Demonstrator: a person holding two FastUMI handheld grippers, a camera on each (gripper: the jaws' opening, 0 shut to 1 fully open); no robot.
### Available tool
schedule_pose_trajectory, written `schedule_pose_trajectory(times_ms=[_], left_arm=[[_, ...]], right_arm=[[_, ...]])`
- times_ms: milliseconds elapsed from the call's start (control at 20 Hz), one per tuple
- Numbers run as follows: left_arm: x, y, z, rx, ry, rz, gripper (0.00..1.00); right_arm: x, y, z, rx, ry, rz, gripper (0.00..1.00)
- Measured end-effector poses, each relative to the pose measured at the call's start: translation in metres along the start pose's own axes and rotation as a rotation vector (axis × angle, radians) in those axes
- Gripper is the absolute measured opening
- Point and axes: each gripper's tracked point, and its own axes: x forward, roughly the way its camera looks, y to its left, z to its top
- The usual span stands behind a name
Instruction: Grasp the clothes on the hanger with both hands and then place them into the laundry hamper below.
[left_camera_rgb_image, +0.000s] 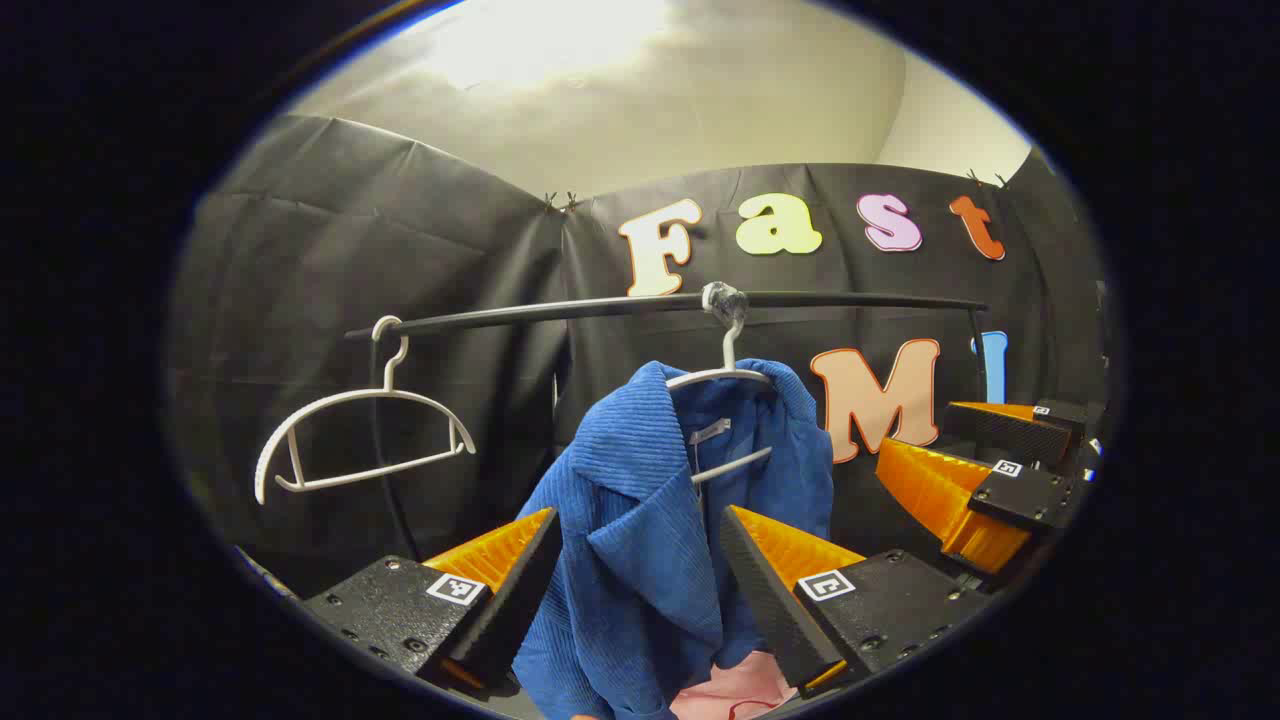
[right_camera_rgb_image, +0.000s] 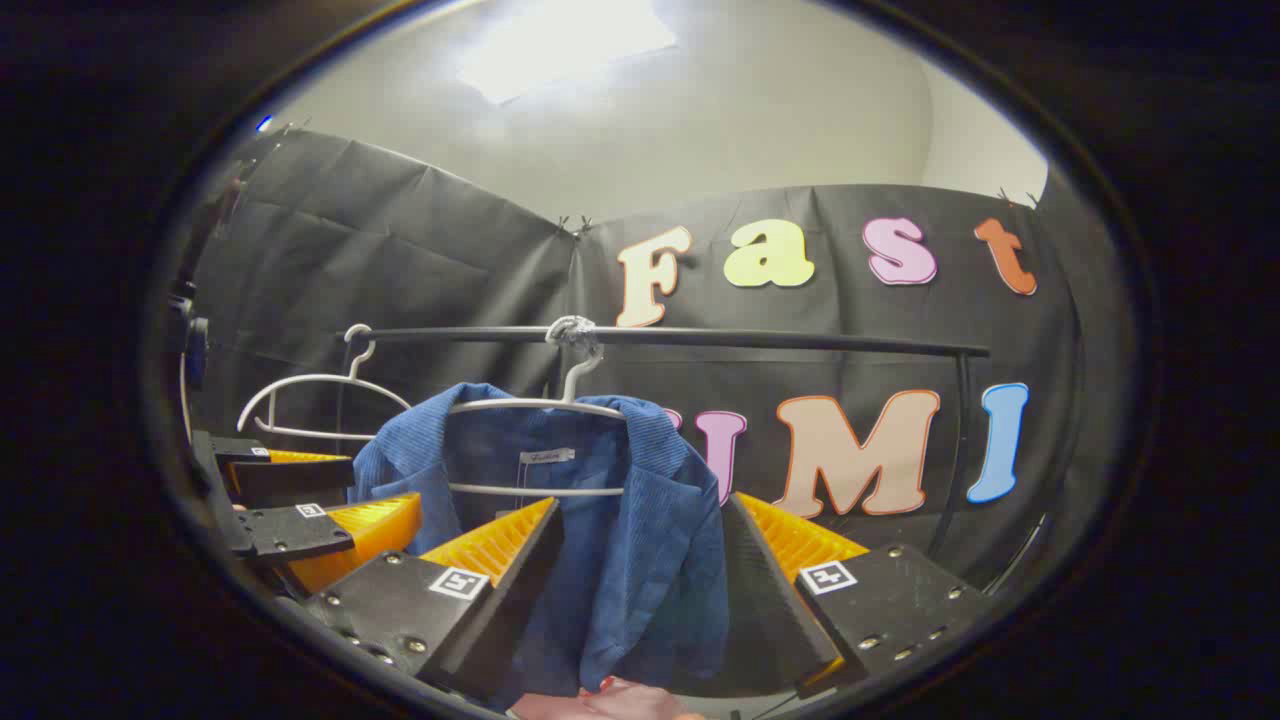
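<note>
A blue corduroy jacket (left_camera_rgb_image: 640, 540) hangs on a white hanger (left_camera_rgb_image: 722, 375) from a black rail (left_camera_rgb_image: 560, 311). In the left gripper view my left gripper (left_camera_rgb_image: 638, 520) is open, its fingers standing either side of the jacket's left front without pressing it. In the right gripper view the same jacket (right_camera_rgb_image: 620, 560) lies between the spread fingers of my open right gripper (right_camera_rgb_image: 640, 510), below the hanger (right_camera_rgb_image: 540, 405). The right gripper (left_camera_rgb_image: 915, 430) also shows off to the right of the jacket, and the left gripper (right_camera_rgb_image: 385, 482) shows at the jacket's left shoulder.
An empty white hanger (left_camera_rgb_image: 360, 440) hangs at the rail's left end, also seen as the empty hanger (right_camera_rgb_image: 310, 395). Something pink (left_camera_rgb_image: 735, 690) lies below the jacket at the bottom edge. The rail's upright post (right_camera_rgb_image: 958, 450) stands at the right.
</note>
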Motion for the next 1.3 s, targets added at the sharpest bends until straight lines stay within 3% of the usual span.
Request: schedule_pose_trajectory(times_ms=[550,1300], left_arm=[[0.006,0.007,-0.002,0.033,-0.003,-0.017,0.98],[0.01,-0.002,-0.033,0.053,0.065,0.007,0.99]], right_arm=[[0.02,-0.016,-0.004,0.04,0.036,-0.077,0.97],[0.027,-0.007,-0.014,0.025,0.06,-0.025,0.97]])
